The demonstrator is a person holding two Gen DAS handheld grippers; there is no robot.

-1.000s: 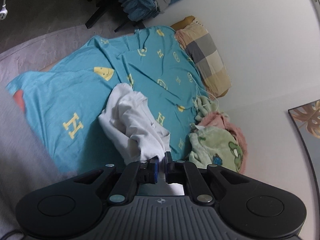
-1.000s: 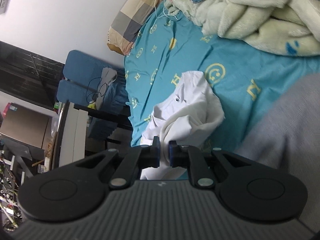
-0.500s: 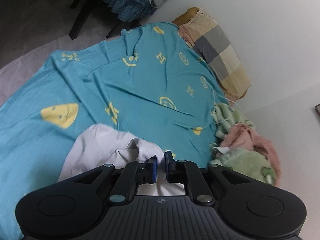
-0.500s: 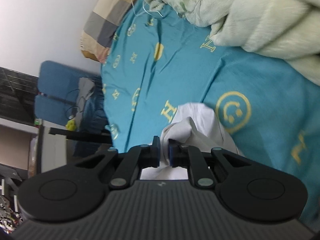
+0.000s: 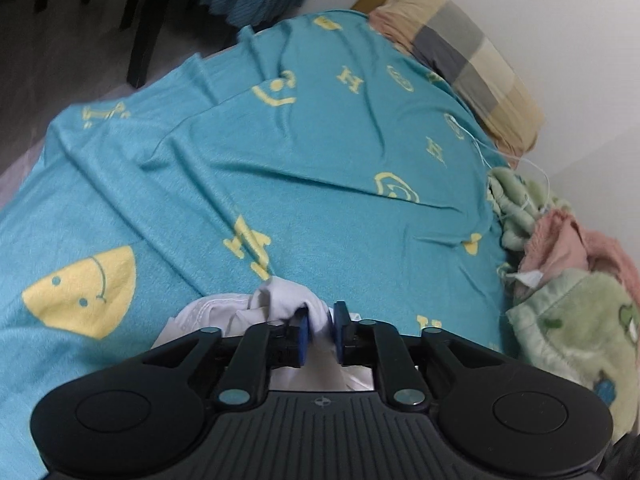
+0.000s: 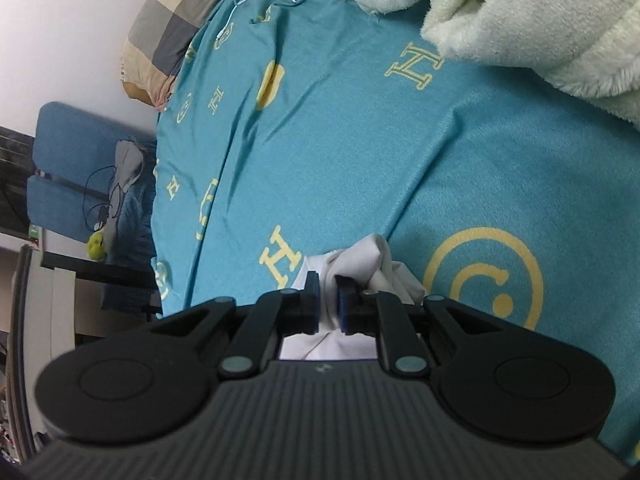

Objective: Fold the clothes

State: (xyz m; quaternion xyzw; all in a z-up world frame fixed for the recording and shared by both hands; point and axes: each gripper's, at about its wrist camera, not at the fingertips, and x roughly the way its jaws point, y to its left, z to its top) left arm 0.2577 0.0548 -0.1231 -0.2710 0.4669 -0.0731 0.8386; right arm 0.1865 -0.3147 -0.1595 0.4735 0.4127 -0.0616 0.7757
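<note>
Smooth white cloth garment point(image 5: 288, 300) on soft, matt teal bedsheet point(image 5: 280, 160).

A white garment point(image 5: 280, 304) lies on a teal bed sheet point(image 5: 280, 152) printed with yellow smiley faces and H letters, beside a beige-and-grey checked pillow point(image 5: 460, 44), a pale green fleece blanket point(image 5: 572, 320) with a pink one point(image 5: 576, 240), and black tongs point(image 5: 320, 330) with blue pads.
</note>
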